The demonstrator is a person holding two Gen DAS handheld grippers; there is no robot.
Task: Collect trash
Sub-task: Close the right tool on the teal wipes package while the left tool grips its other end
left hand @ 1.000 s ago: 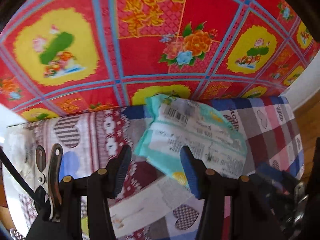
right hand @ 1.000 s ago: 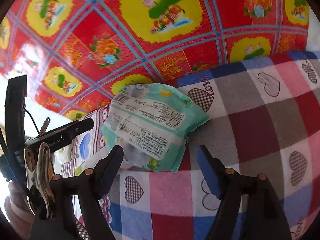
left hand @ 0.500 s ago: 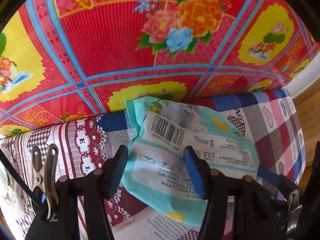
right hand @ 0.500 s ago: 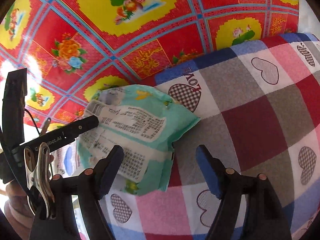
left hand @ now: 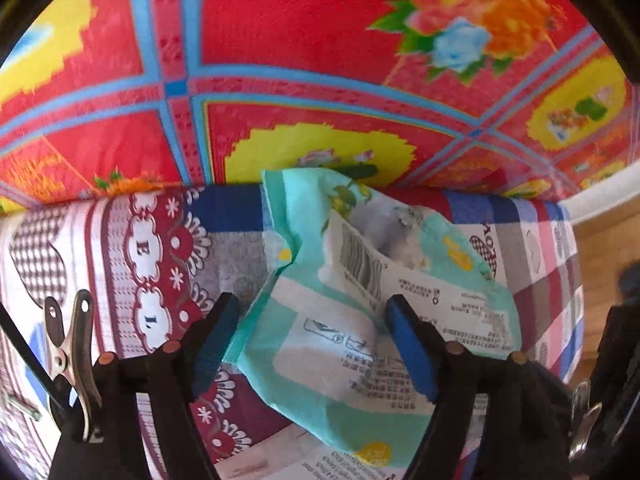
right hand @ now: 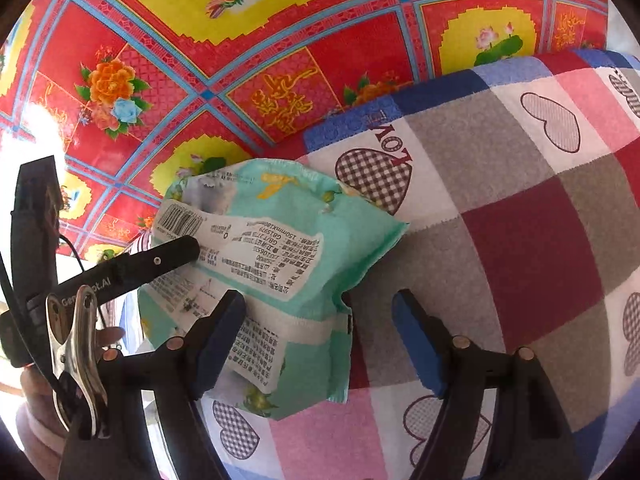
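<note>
Now the teal wrapper (left hand: 352, 312) lies between the left tool's (left hand: 312, 344) spread fingers.

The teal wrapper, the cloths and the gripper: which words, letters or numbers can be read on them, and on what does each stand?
"LOVE", seen upside down: checked cloth, beside a heart.
"E", "L": patterned cloth, in white medallions.
"Gen...ot.AI", partly hidden: left gripper.
Barcode and fine print: teal wrapper, too small to read.
Gold characters: red floral cloth, illegible to me.

A heart-patterned patchwork cloth (right hand: 520, 240) is spread over the bed; a crumpled teal wrapper (right hand: 288, 264) is laid on it.
</note>
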